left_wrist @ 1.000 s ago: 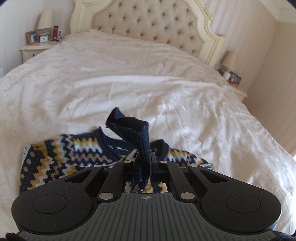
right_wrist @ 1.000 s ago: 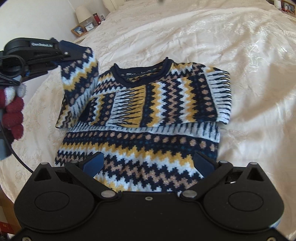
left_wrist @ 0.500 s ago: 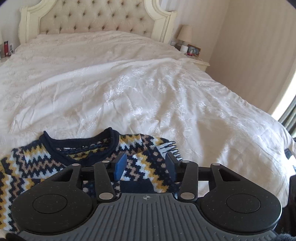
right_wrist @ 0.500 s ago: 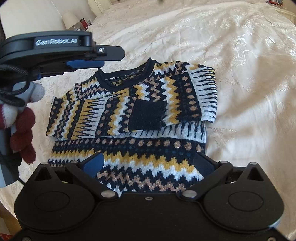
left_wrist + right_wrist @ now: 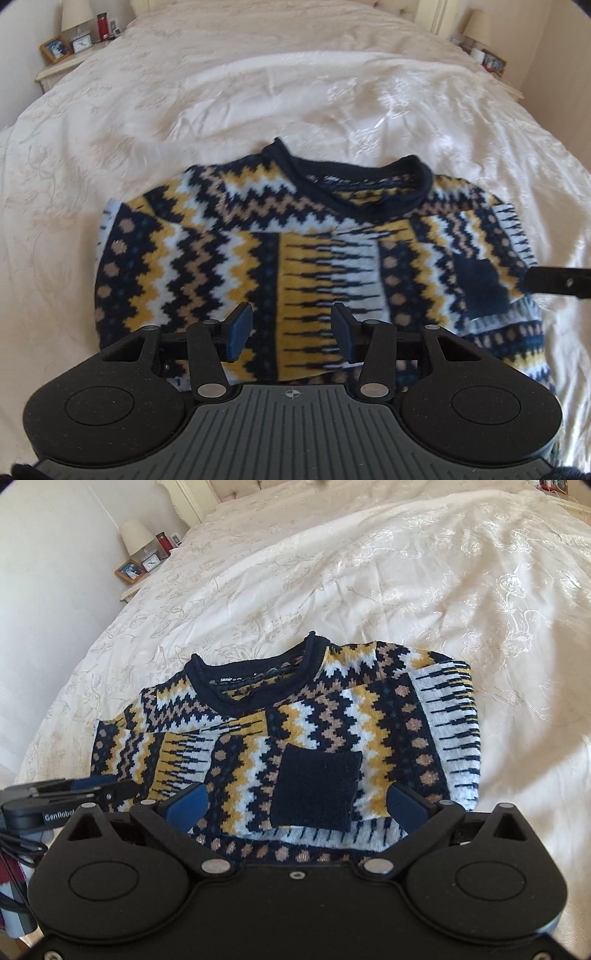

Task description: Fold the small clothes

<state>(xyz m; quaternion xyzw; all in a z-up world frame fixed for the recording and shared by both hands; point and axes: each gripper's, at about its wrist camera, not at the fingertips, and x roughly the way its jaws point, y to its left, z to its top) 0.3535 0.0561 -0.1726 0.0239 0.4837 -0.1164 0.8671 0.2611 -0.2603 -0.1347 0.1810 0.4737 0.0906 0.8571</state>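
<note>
Left gripper (image 5: 291,334) low over the near part of a patterned knit sweater (image 5: 314,258), blue-padded fingers spread apart, nothing between them. Right gripper (image 5: 295,806) likewise hovering above the sweater's lower half, jaws spread wide, empty; its pads frame the navy cuff (image 5: 316,788) of a sleeve folded across the chest. Sweater lies flat on a cream embroidered bedspread (image 5: 258,92), neck away from both cameras, both sleeves folded in over the front. Zigzag bands of navy, mustard, tan and white; navy rolled collar (image 5: 258,679) with a small label inside, text too small to read reliably. From the right wrist view the left gripper's body shows at the lower-left edge, beside the sweater's left side, with a cable trailing under it. From the left wrist view a dark bar of the right gripper pokes in at the right edge, near the folded sleeve end. Farther back, left of the bed: nightstand (image 5: 129,590) carrying a lamp (image 5: 137,537), a framed photo (image 5: 130,570), a small clock (image 5: 150,563) and a red bottle (image 5: 163,543).
</note>
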